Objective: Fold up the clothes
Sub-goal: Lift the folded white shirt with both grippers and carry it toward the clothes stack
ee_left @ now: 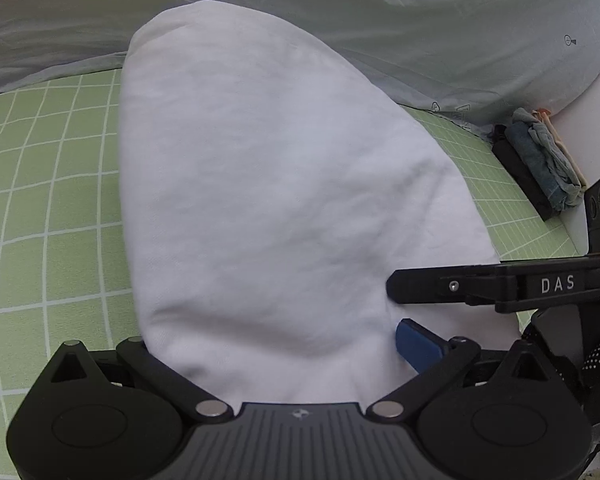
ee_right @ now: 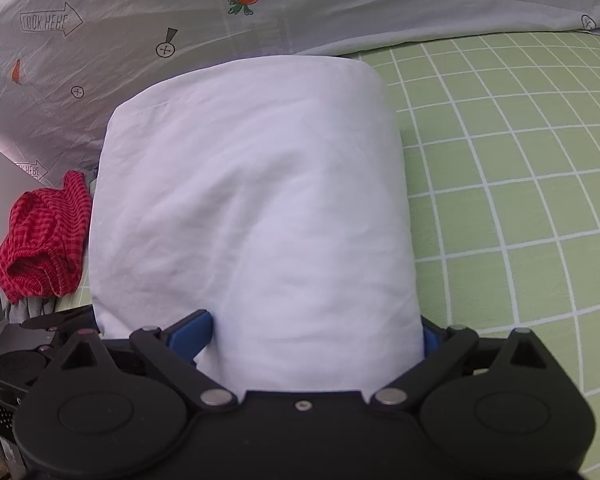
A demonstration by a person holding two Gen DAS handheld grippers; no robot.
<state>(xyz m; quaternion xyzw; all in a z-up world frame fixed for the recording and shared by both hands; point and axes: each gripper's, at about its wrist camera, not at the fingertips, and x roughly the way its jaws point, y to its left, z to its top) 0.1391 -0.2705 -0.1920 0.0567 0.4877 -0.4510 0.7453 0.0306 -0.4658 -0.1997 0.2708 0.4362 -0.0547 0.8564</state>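
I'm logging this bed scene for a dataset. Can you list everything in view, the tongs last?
white garment: one, white, folded on the sheet, between both tongs
sheet: one, green with white grid, under the garment
quilt: one, pale with carrot prints, behind the garment
red garment: one, red checked, crumpled beside the white one
dark clothes: small stack, black and blue-grey, at the sheet's edge
left tongs: black, blue pads, wide apart
right tongs: black, blue pads, wide apart

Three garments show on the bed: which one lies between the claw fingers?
The folded white cloth, filling the gap between both claws' fingers. The red checked garment lies crumpled to one side, and the grey-blue bundle sits at the bed's edge.
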